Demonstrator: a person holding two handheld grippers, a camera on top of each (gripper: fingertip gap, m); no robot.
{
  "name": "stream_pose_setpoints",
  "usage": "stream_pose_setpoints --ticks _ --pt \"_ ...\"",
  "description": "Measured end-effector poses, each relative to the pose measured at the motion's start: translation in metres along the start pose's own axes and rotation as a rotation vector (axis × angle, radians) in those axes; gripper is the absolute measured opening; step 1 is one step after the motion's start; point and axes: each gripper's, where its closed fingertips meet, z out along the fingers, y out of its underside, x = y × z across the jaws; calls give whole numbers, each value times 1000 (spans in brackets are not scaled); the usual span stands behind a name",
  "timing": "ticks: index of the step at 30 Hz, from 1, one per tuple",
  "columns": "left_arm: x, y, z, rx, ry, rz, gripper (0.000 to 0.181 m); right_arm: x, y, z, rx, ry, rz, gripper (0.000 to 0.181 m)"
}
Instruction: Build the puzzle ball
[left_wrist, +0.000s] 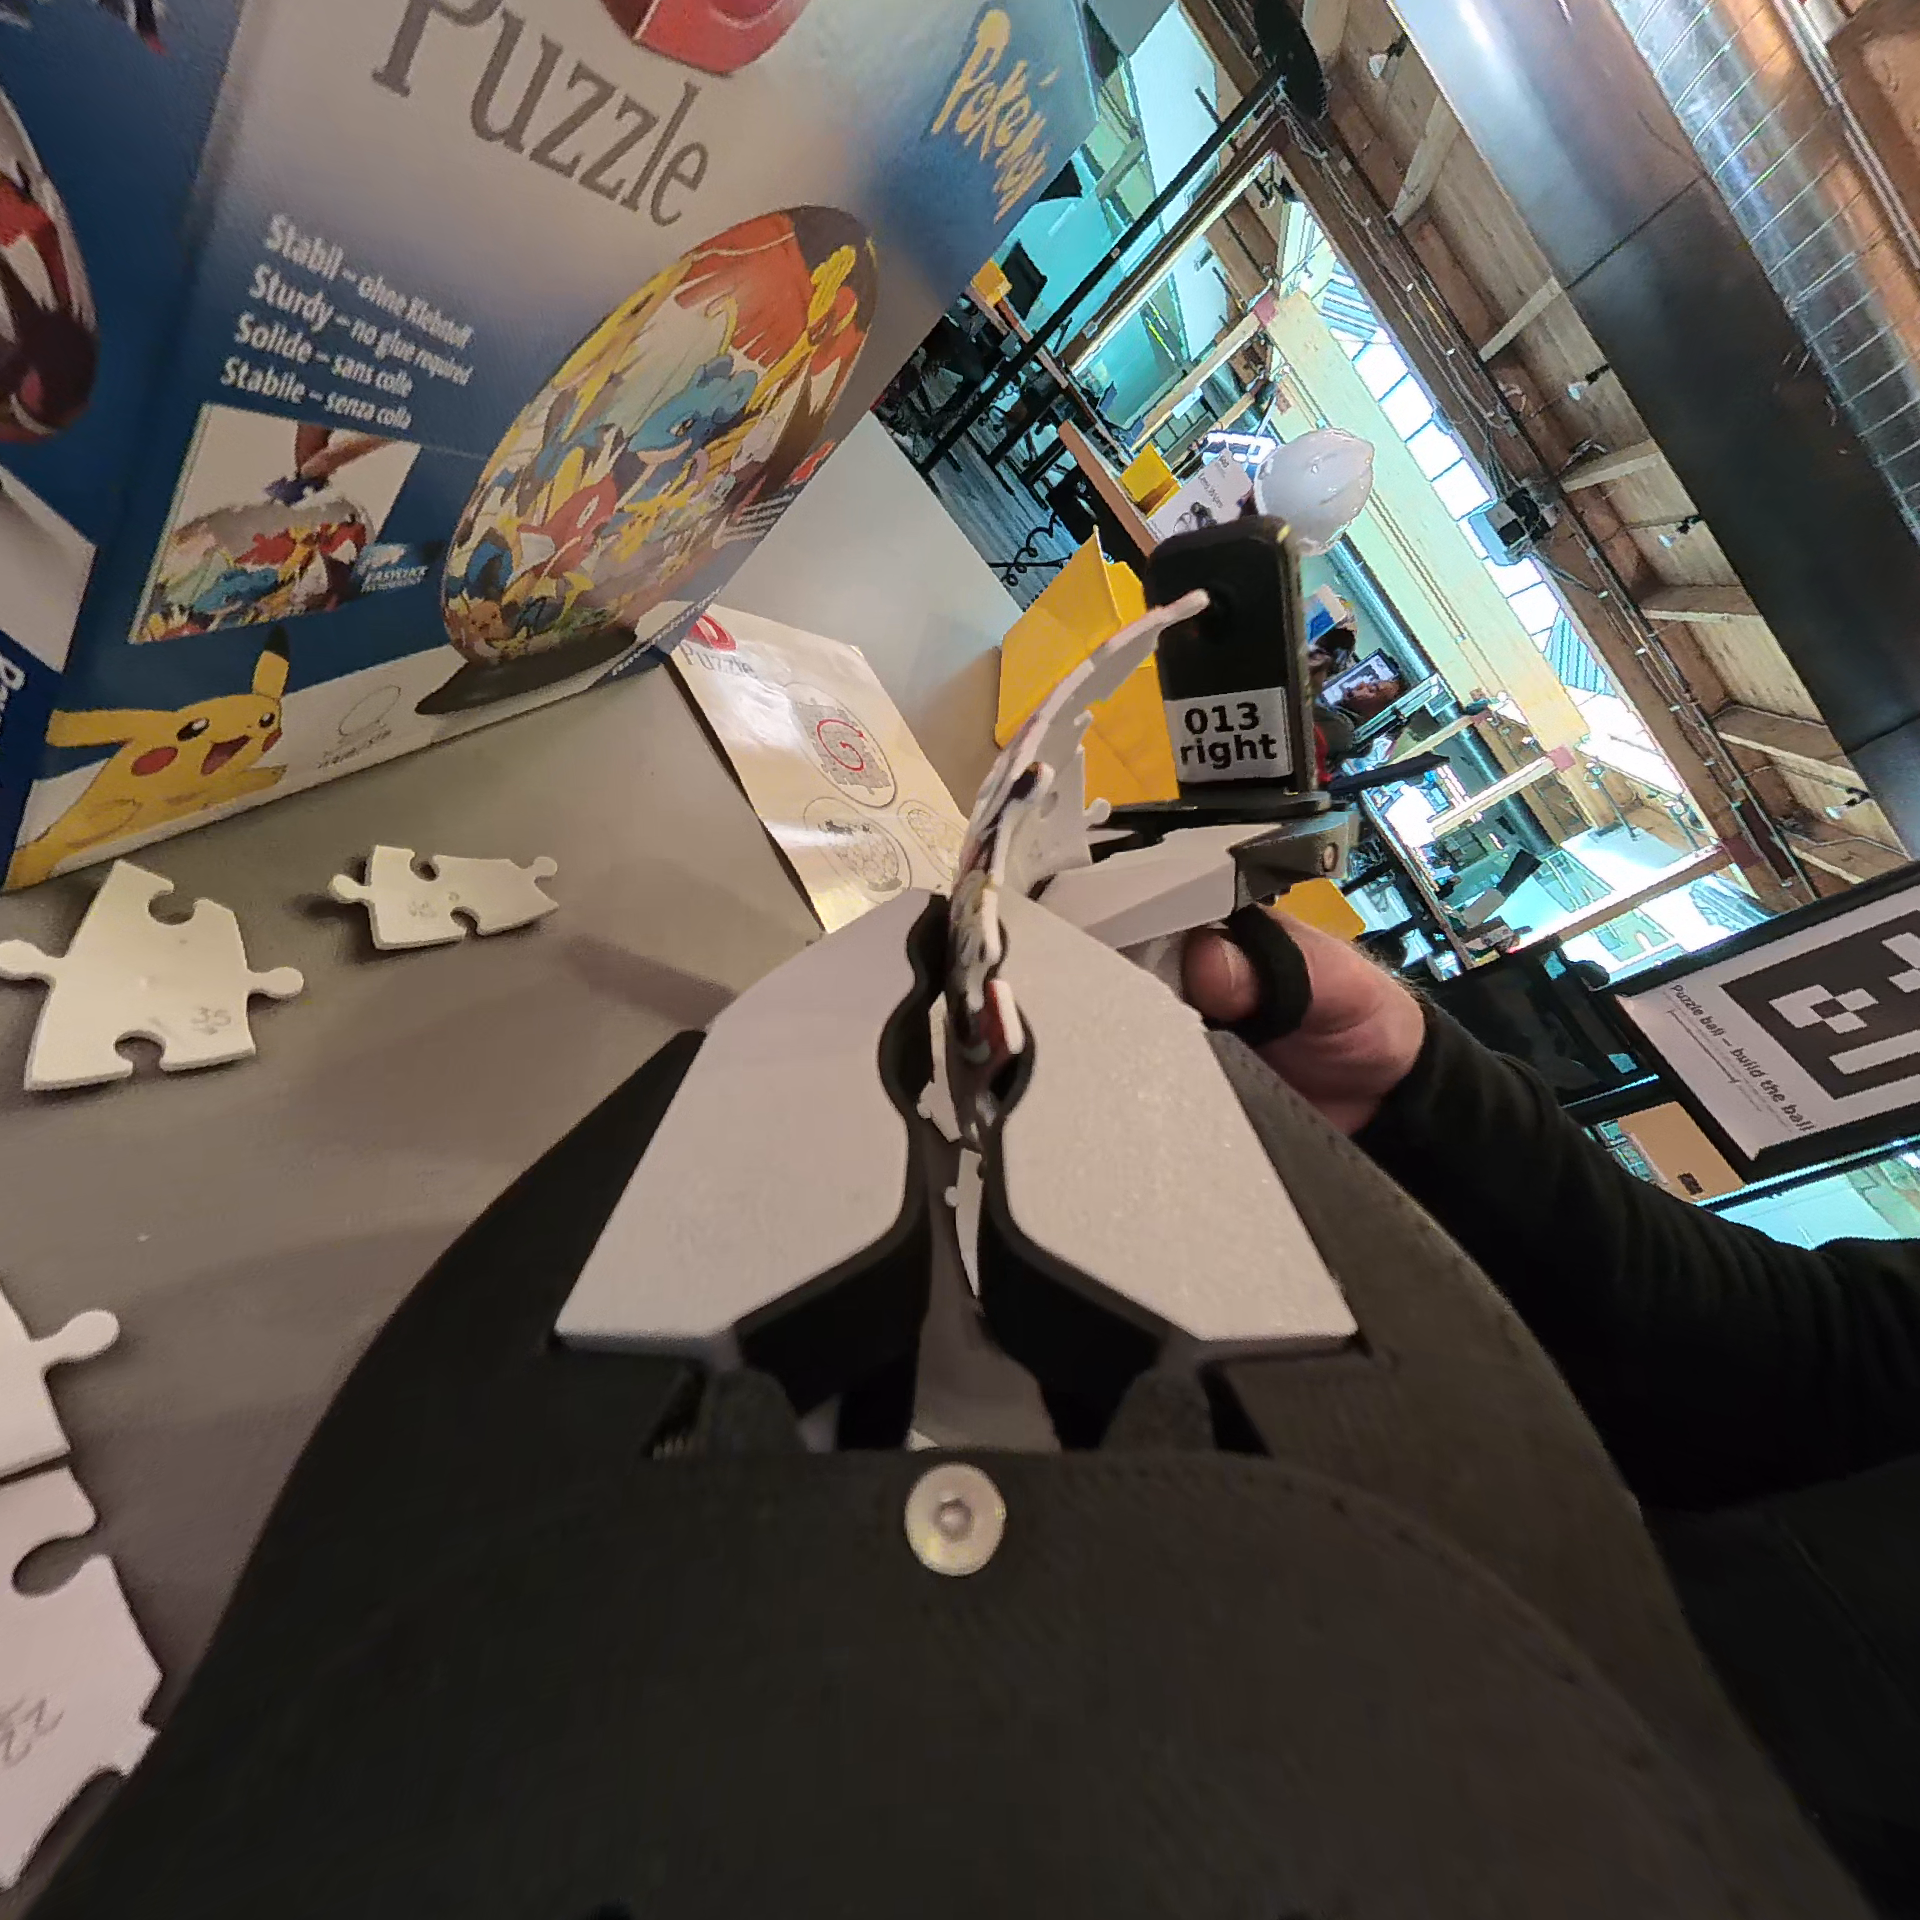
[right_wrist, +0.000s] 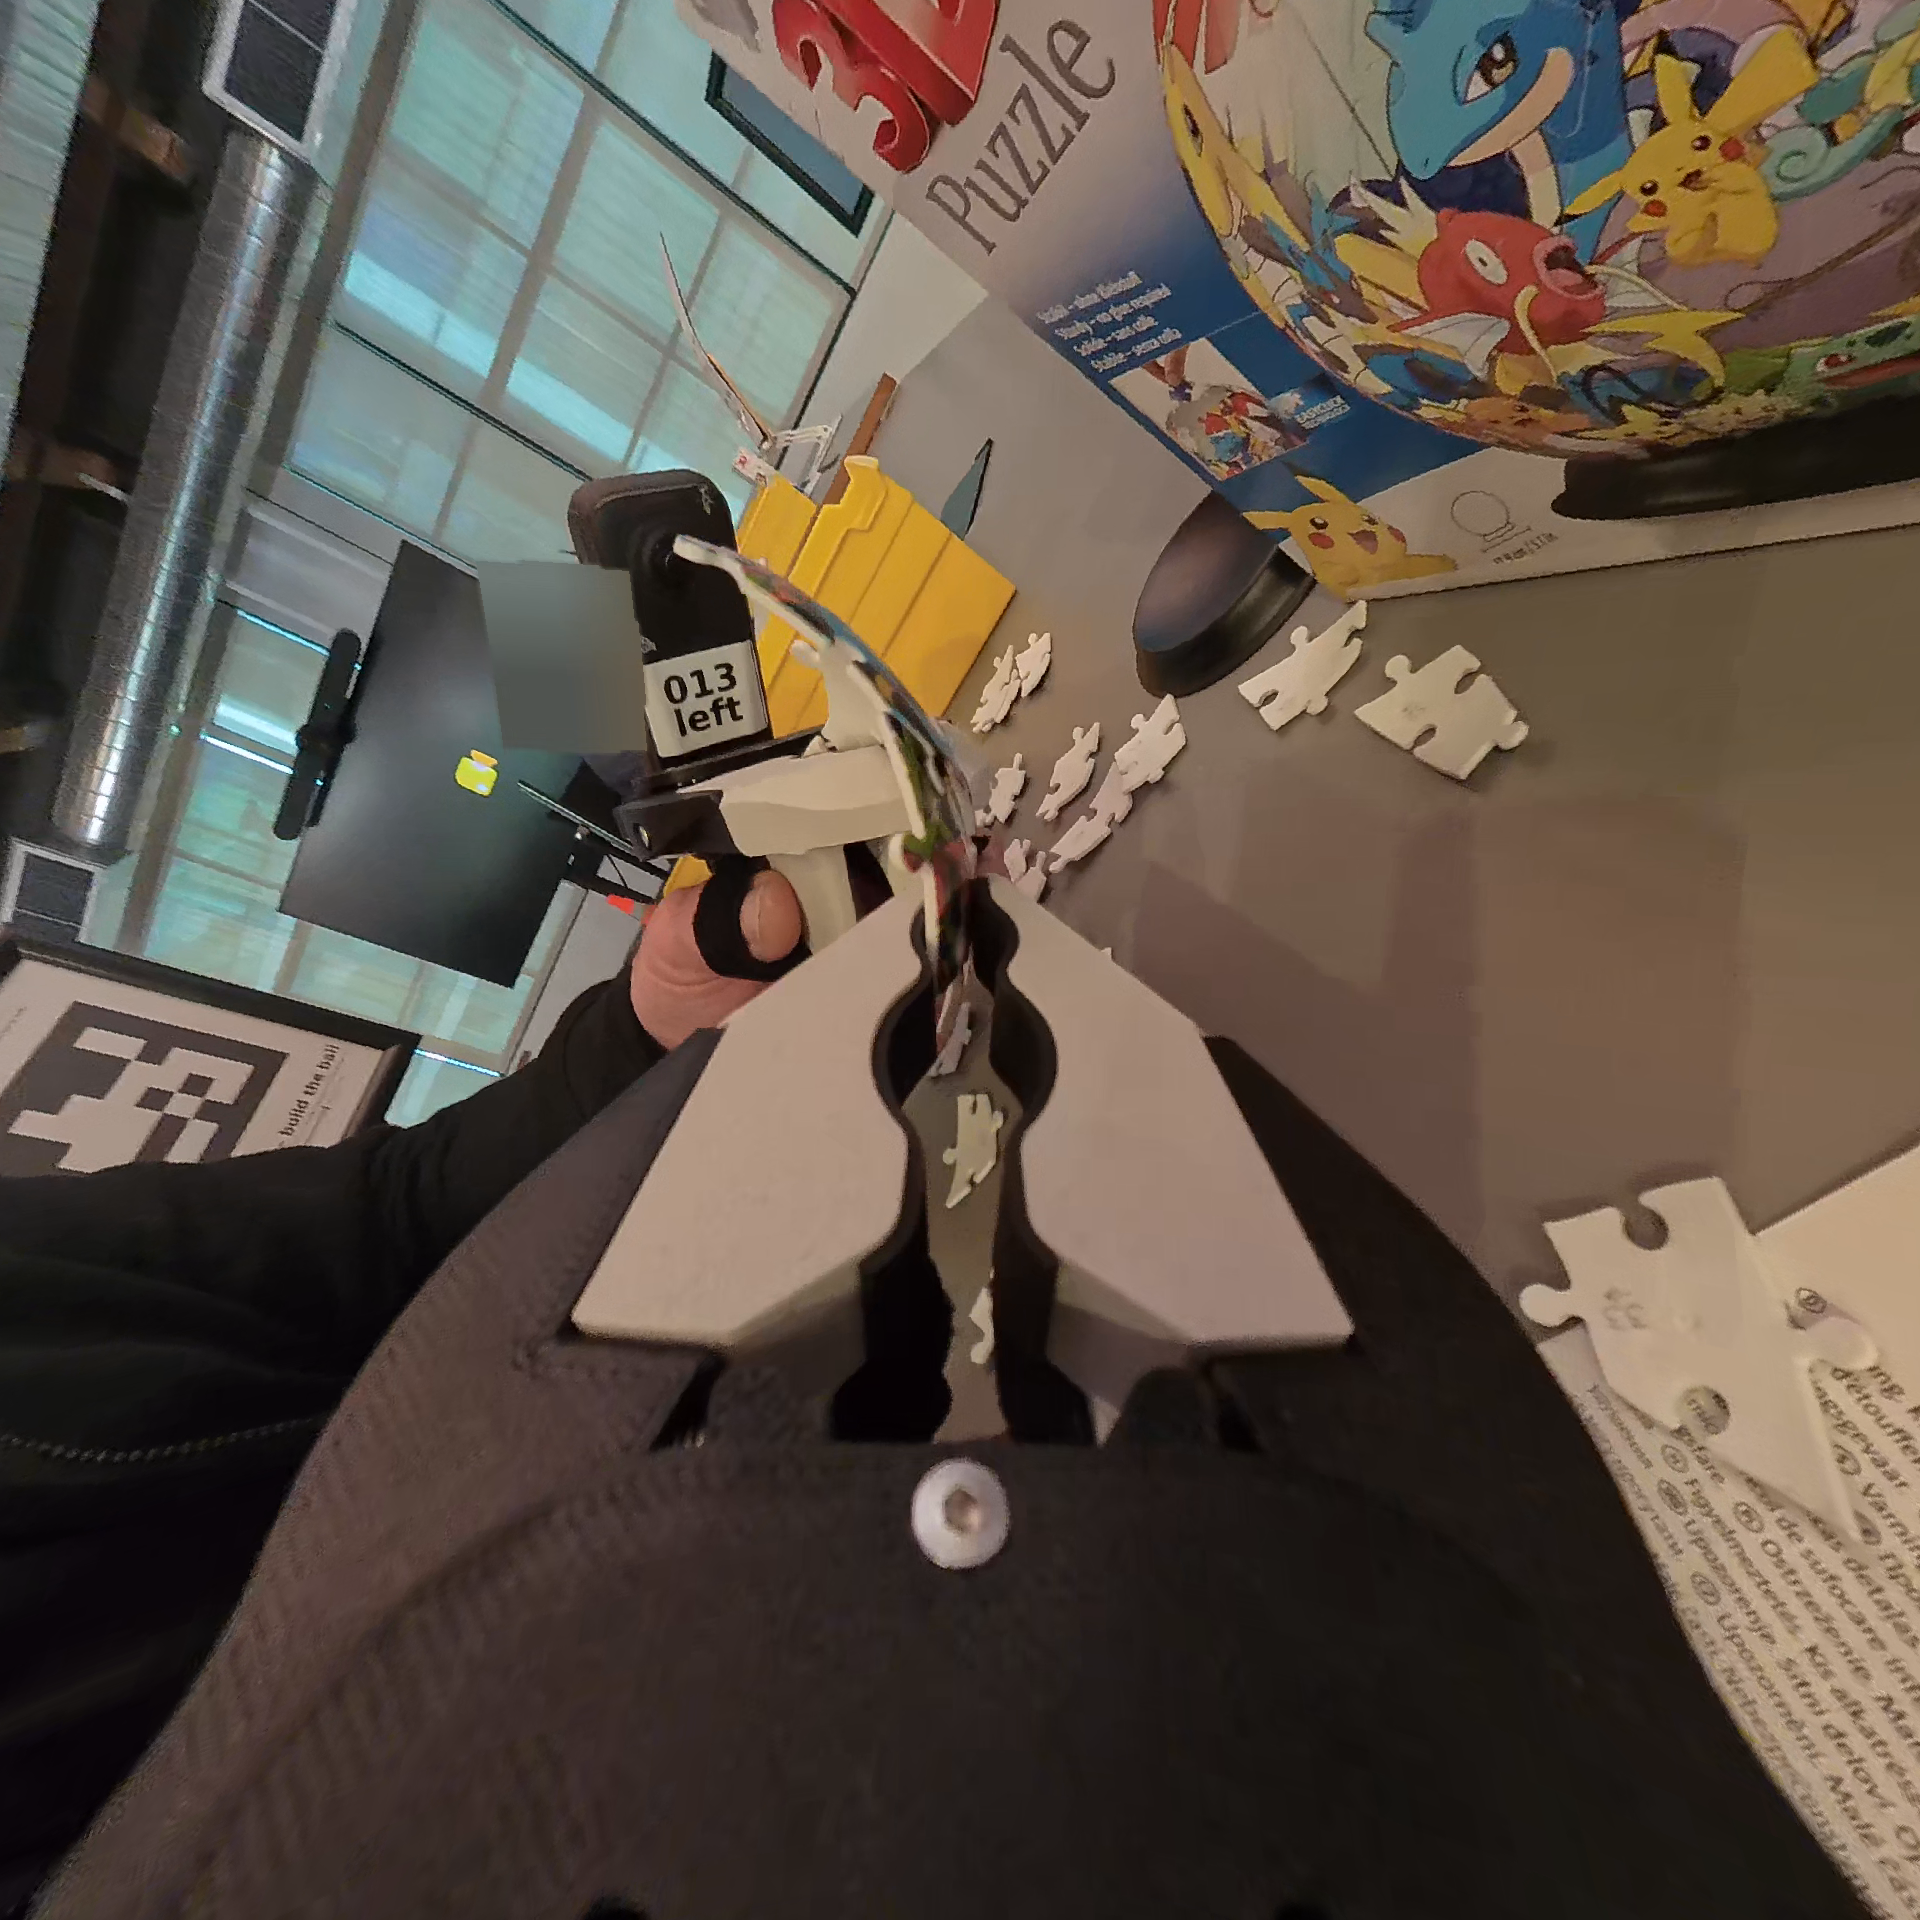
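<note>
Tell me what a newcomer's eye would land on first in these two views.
First, the curved strip of joined puzzle pieces held in mid-air, pinched from opposite sides by the left gripper and the right gripper. Next, the big colourful puzzle box standing at the back of the grey table. Then the loose white pieces lying face down in front of the box.

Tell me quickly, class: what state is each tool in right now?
Left tool: closed on the curved strip of joined plastic puzzle pieces.
Right tool: closed on the same curved strip, gripping it from the opposite side.
</note>
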Motion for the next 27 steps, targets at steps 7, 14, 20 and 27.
stream_pose_setpoints --ticks 7,14,20,27 --pt "1 -2 0 9 -2 12 3 -2 -2 0 23 -23 37 0" --pt "1 -4 0 24 -12 19 3 -1 -6 1 56 -9 36 0" --pt "2 -5 -1 38 4 -11 3 -1 -8 1 63 5 -11 2" --pt "5 -6 -1 62 29 -62 3 -4 -11 0 85 4 -71 2"
